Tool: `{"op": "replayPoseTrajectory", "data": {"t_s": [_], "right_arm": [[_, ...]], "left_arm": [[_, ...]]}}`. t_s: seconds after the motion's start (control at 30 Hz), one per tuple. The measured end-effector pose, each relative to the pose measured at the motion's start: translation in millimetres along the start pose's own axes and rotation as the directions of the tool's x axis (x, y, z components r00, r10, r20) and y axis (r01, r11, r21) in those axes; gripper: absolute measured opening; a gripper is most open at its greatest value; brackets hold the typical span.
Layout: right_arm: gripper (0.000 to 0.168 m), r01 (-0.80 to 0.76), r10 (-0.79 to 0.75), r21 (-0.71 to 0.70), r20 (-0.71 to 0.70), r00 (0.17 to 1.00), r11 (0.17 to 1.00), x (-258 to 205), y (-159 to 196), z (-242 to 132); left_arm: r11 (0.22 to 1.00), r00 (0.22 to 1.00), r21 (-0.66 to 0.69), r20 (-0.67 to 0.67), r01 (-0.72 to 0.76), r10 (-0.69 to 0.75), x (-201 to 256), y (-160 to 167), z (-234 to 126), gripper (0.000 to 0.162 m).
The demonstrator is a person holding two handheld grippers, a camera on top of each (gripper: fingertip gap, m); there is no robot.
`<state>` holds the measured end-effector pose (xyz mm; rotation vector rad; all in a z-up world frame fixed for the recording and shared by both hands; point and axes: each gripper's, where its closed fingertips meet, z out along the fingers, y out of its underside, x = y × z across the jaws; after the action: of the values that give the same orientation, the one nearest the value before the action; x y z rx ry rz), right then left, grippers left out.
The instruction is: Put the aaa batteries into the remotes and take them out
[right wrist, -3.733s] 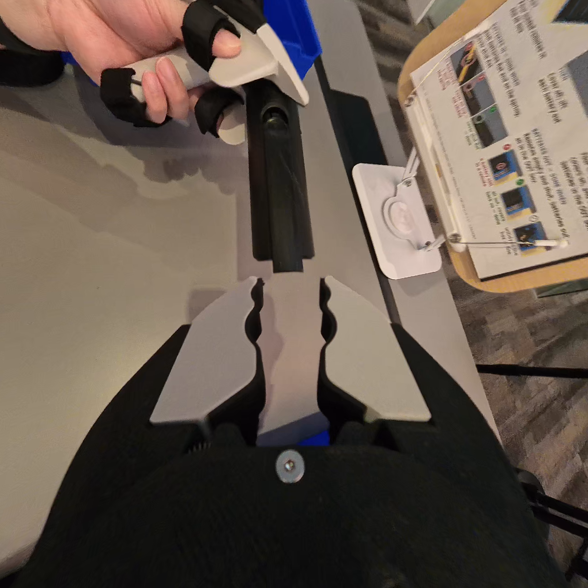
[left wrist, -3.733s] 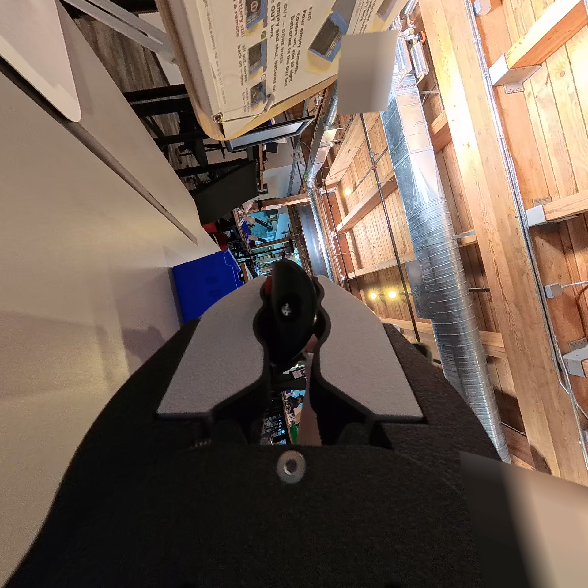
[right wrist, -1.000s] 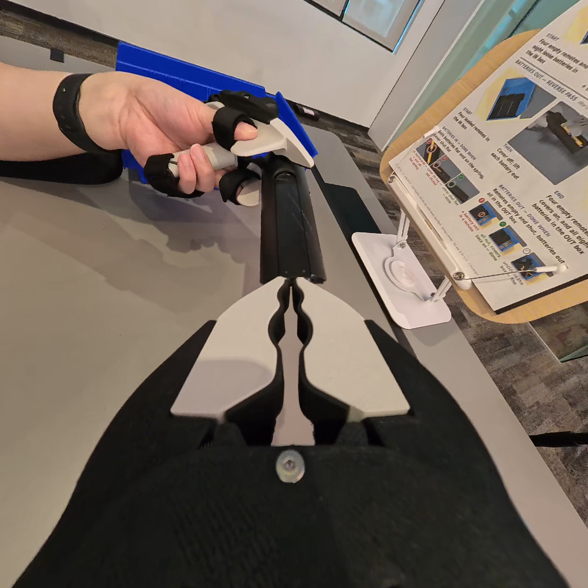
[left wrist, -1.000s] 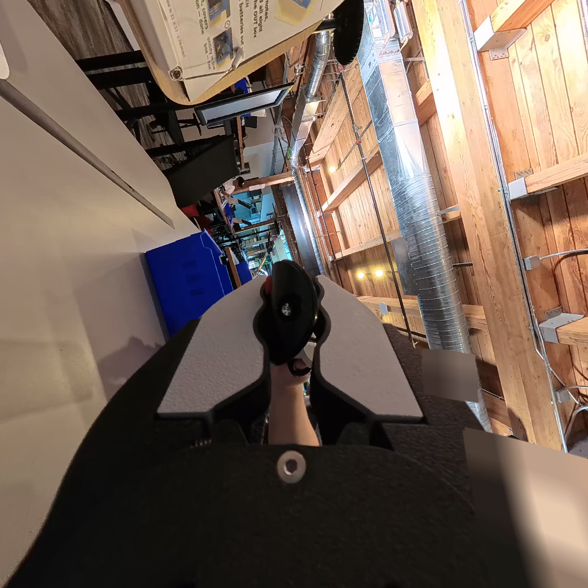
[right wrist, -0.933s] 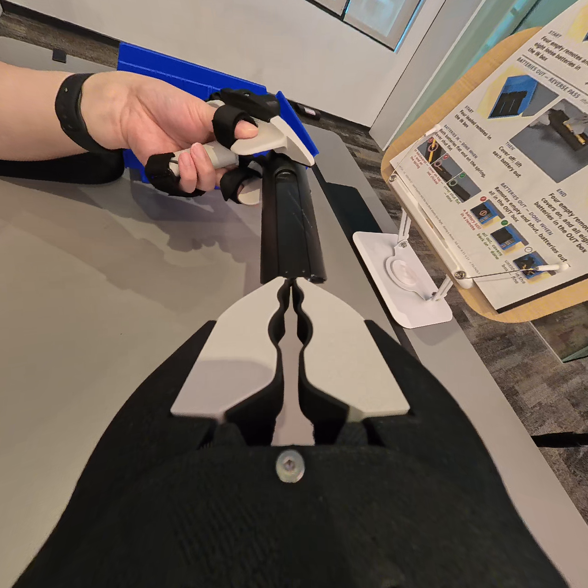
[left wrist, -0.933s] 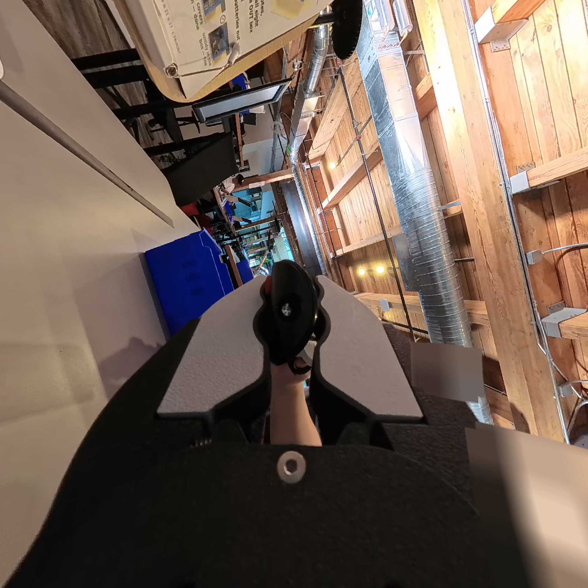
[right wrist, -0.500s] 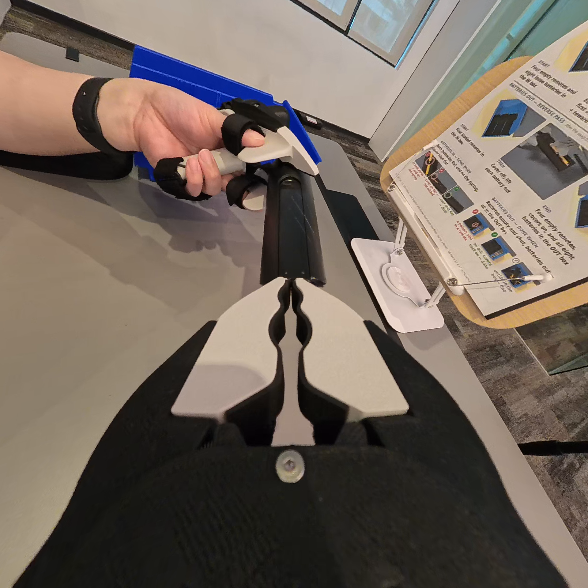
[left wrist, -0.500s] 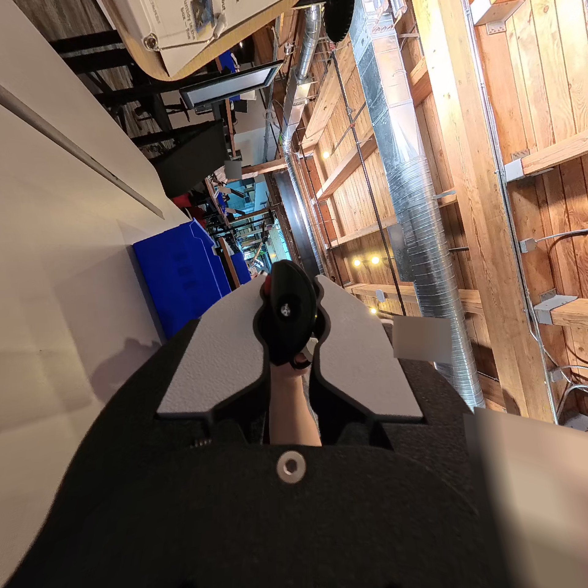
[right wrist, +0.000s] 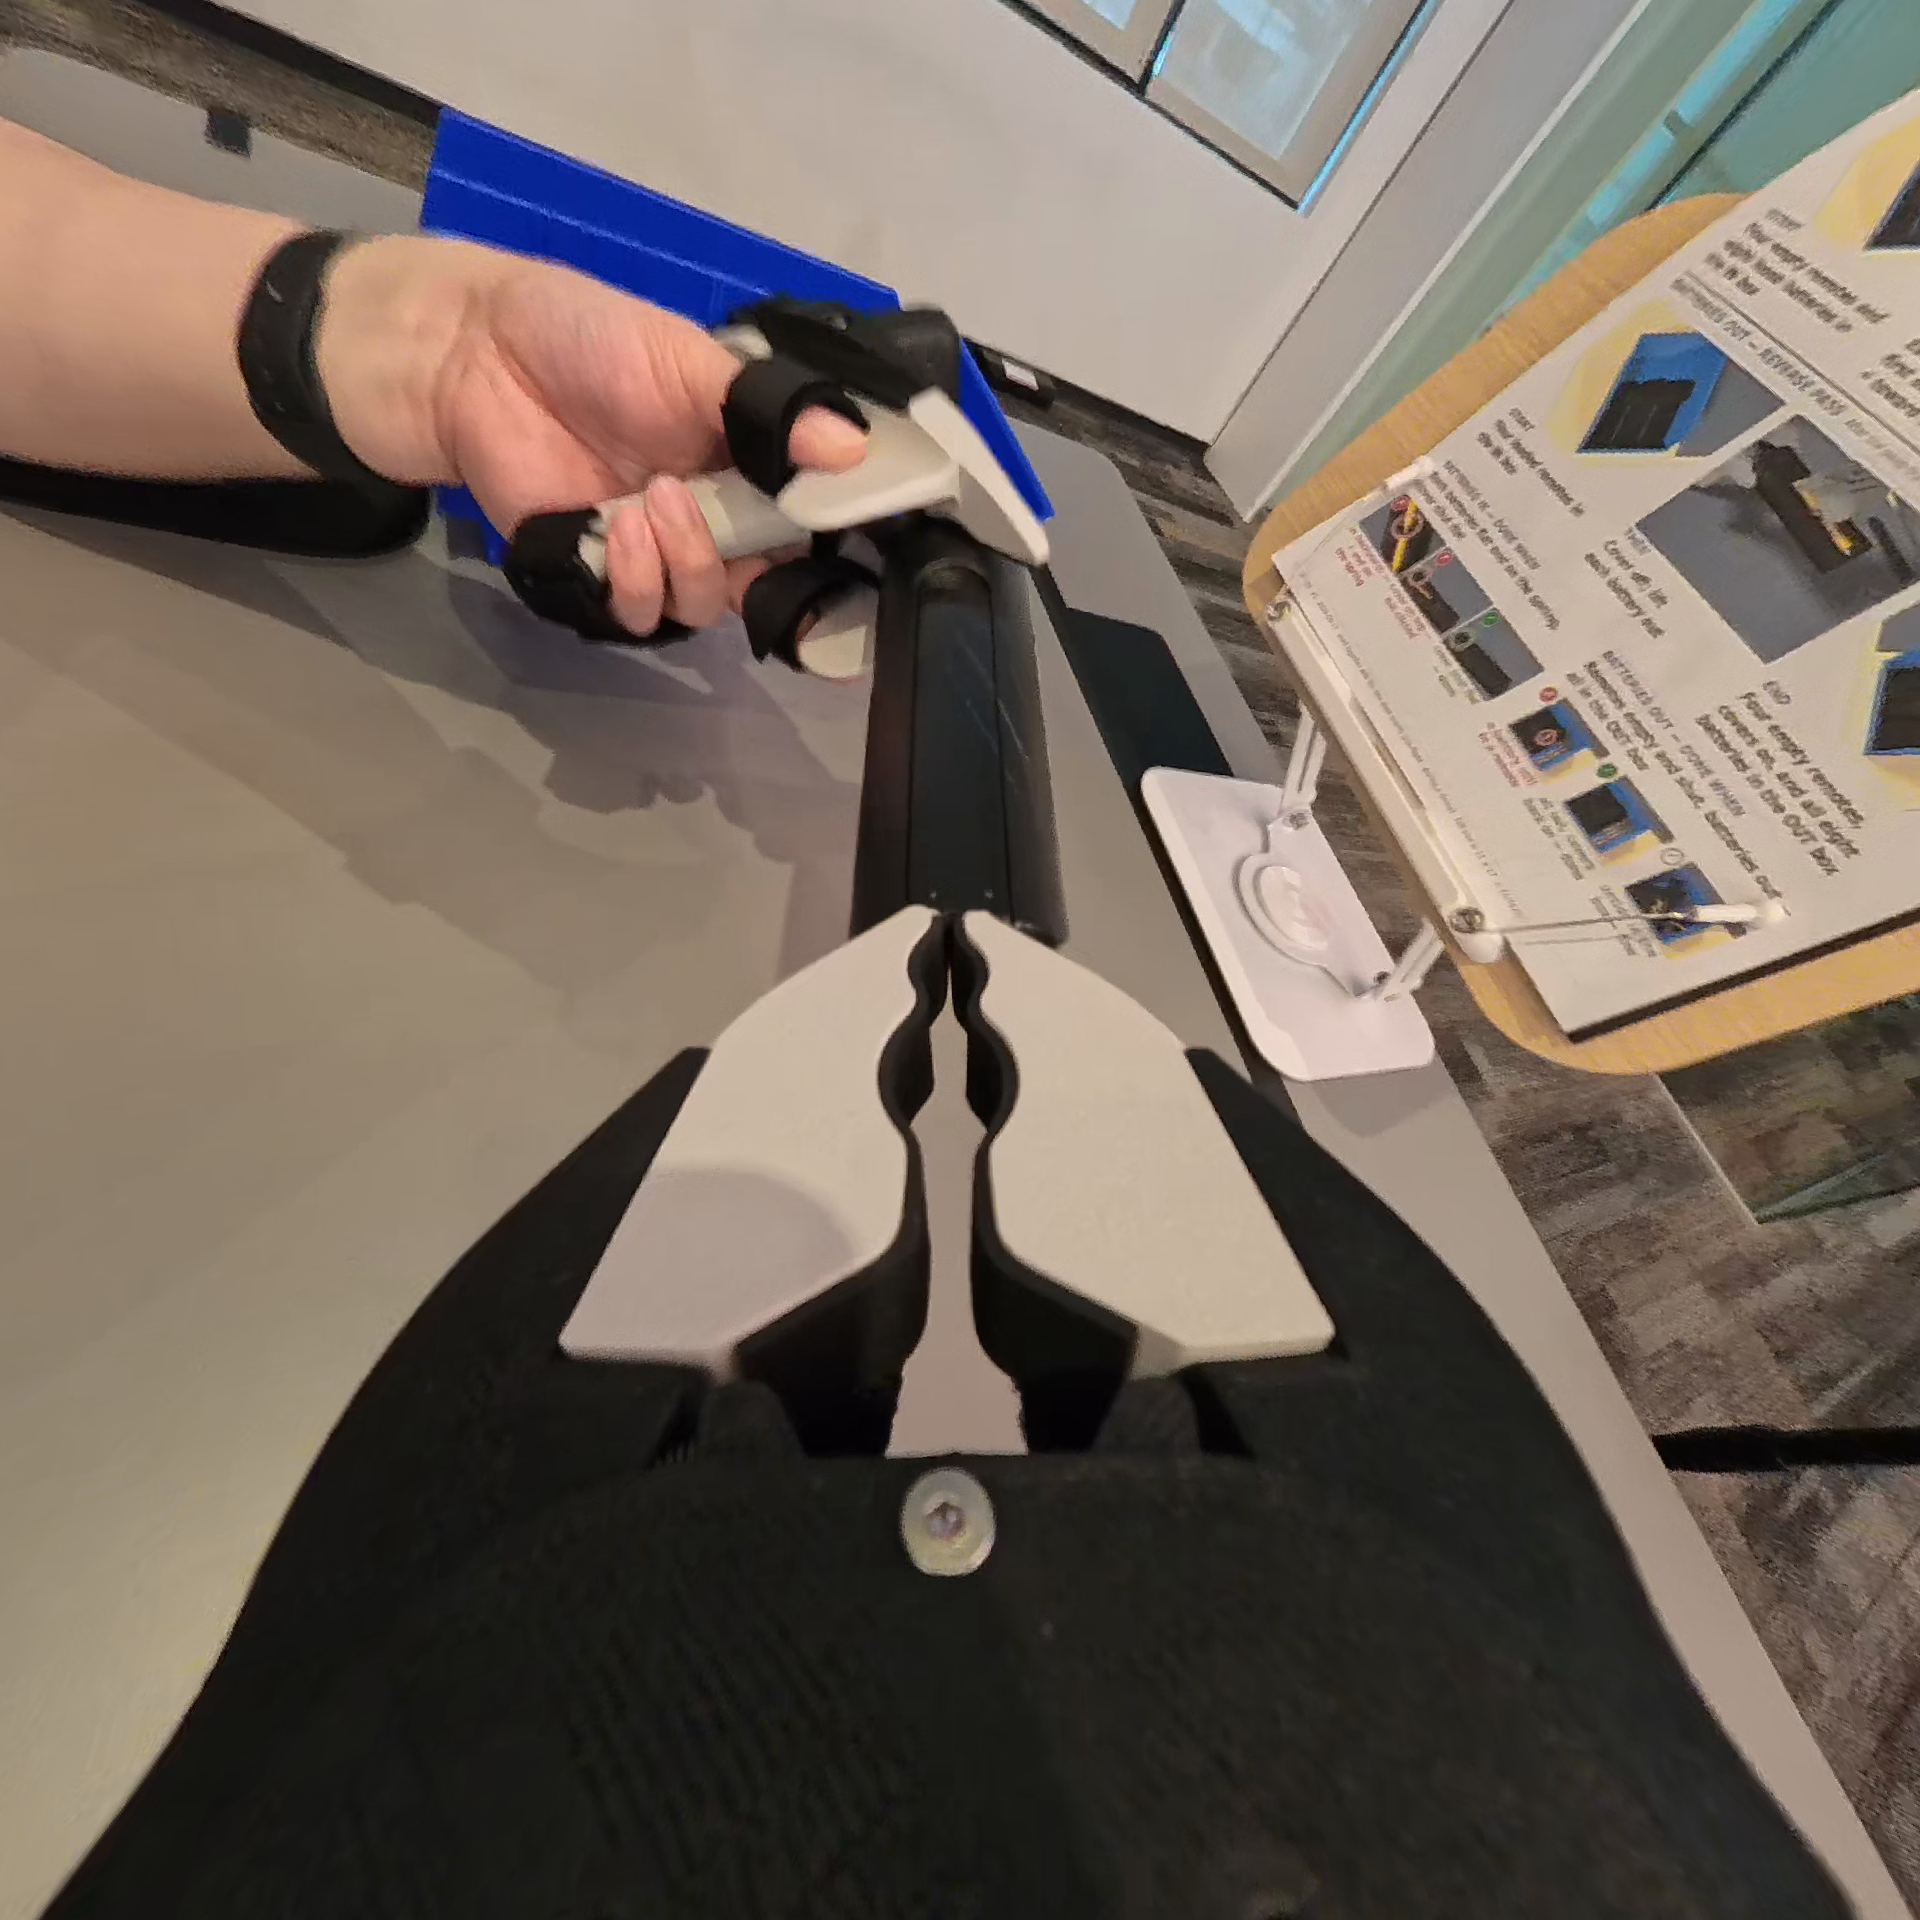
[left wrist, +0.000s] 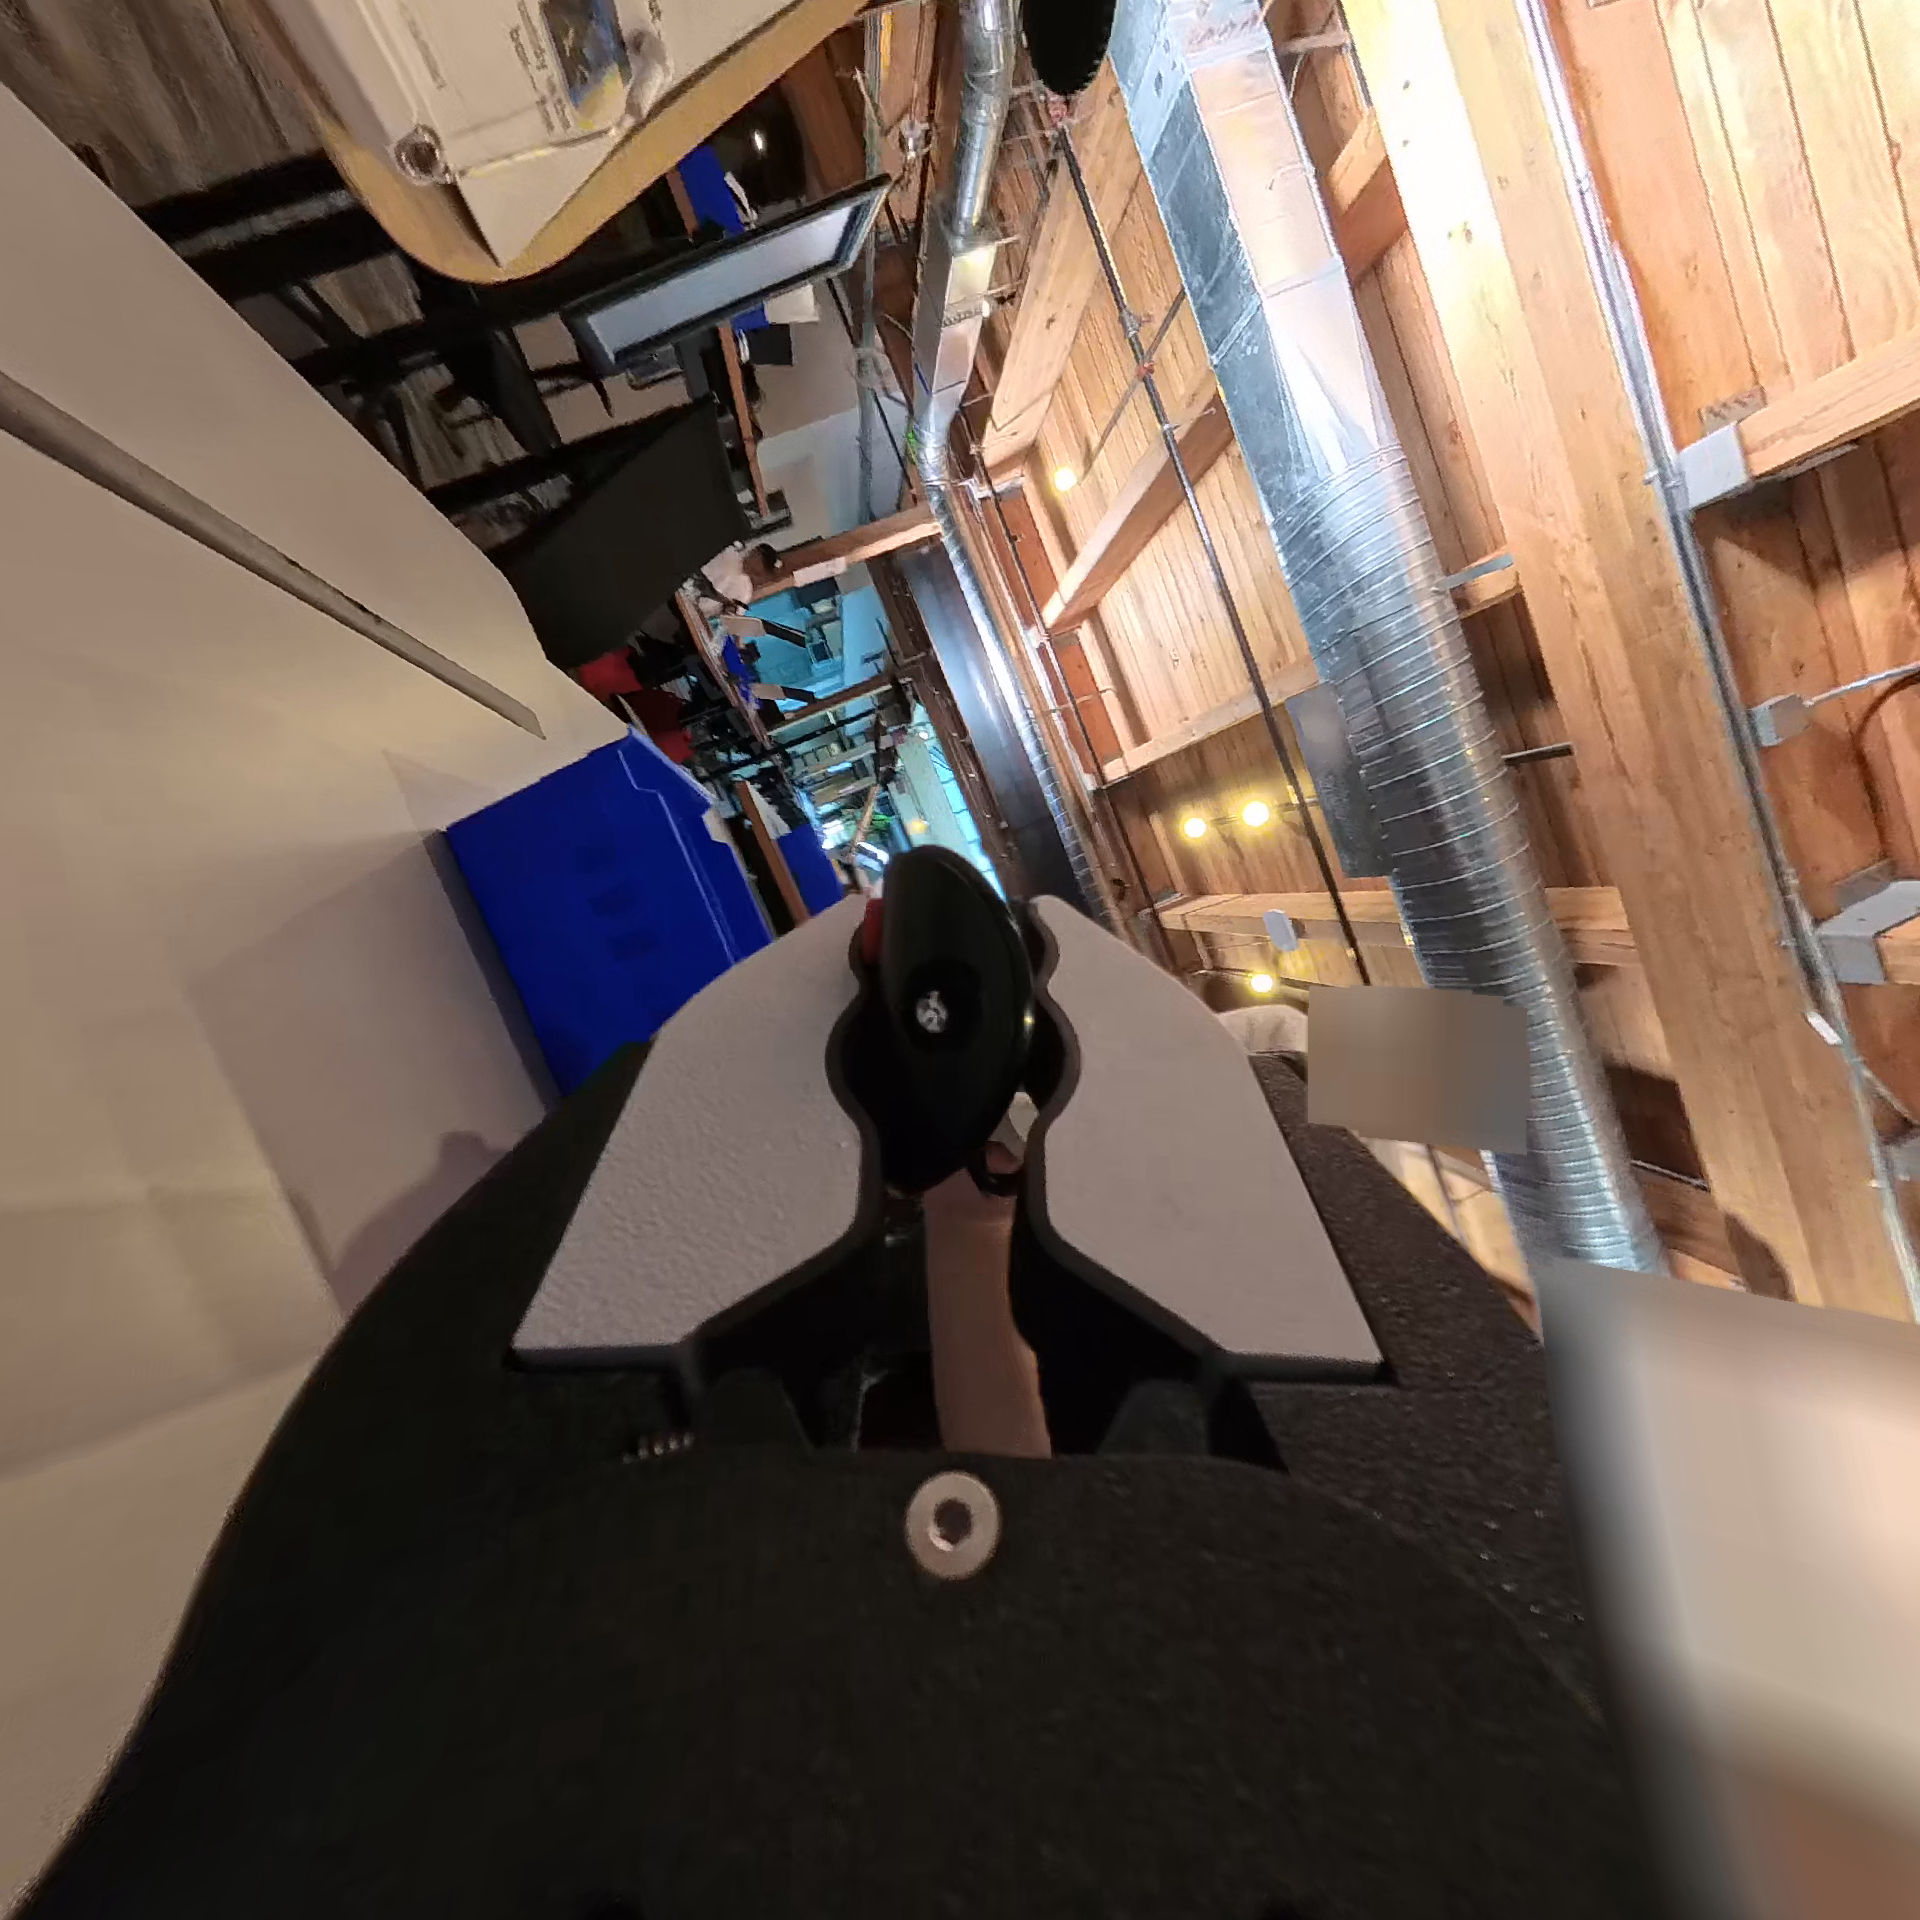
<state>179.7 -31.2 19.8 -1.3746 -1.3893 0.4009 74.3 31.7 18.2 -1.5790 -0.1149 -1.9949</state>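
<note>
A long black remote [right wrist: 961, 748] is held above the grey table [right wrist: 312, 935] between my two grippers. My left gripper [left wrist: 945, 920] is shut on its far end; in the left wrist view the remote [left wrist: 940, 1023] shows end-on between the fingers. The left gripper, held by a hand, also shows in the right wrist view [right wrist: 935, 488]. My right gripper [right wrist: 951, 925] is shut, with its tips against the remote's near end. I cannot tell whether it pinches anything there. No batteries are in view.
A blue bin [right wrist: 665, 239] stands at the back of the table and also shows in the left wrist view [left wrist: 603, 904]. An instruction sheet [right wrist: 1621, 665] on a white stand [right wrist: 1299, 935] is at the right edge. A flat black piece [right wrist: 1132, 686] lies beside the remote.
Both grippers keep their hold and place on the remote. Both views have drifted slightly, and the left hand has shifted a little.
</note>
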Motion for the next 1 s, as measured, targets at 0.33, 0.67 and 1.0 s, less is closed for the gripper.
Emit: {"op": "replayPoseTrajectory", "data": {"t_s": [0.33,0.67,1.0], "right_arm": [[0.023,-0.031,0.037,0.036,-0.181,0.983,0.999,23,-23,-13],[0.060,0.136,-0.306,-0.564,-0.218,0.927,0.814,0,9,82],[0.041,0.281,-0.718,-0.753,-0.341,0.607,0.595,11,22,88]], "left_arm": [[1.000,0.998,0.004,-0.055,-0.002,0.002,13,-9,-3,0.023],[0.995,0.995,-0.029,0.034,-0.090,0.091,2,0,0,0.023],[0.996,0.994,-0.039,0.073,0.084,-0.081,-21,18,4,0.024]]}}
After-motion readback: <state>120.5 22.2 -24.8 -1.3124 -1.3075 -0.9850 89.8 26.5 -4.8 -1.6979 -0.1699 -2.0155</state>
